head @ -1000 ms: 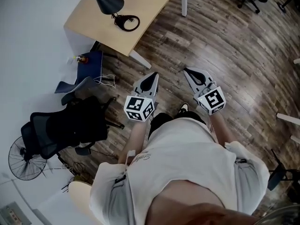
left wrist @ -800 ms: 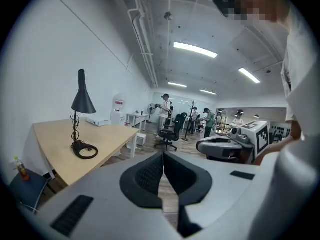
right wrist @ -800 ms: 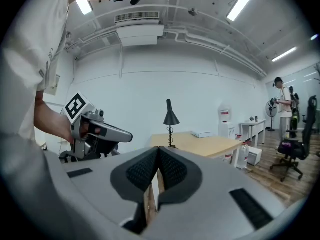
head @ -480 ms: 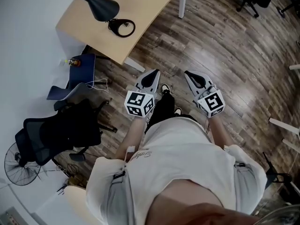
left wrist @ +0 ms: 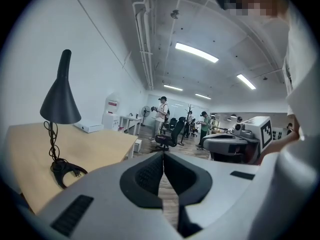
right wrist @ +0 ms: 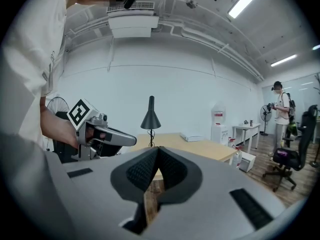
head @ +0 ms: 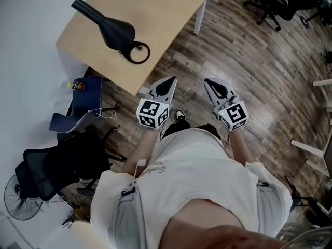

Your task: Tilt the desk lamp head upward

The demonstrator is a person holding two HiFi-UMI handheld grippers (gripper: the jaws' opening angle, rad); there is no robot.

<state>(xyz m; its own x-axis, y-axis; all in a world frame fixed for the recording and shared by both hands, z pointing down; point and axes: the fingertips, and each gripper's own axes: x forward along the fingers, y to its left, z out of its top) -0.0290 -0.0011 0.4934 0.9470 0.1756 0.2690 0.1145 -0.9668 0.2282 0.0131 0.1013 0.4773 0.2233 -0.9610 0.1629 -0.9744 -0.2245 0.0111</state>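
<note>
A black desk lamp stands on a light wooden desk, its cone head pointing down and its ring base near the desk's front edge. The same lamp shows at the left of the left gripper view, and small and far in the right gripper view. My left gripper is held shut over the floor just short of the desk edge, holding nothing. My right gripper is beside it, also shut and empty. Both are well away from the lamp.
A white flat box lies on the far part of the desk. Left of the desk are a blue bag, a black office chair and a floor fan. Further off stand people, chairs and small tables.
The person has walked towards the desk: the lamp and desk show larger and lower in the head view. Both grippers kept their pose, still shut.
</note>
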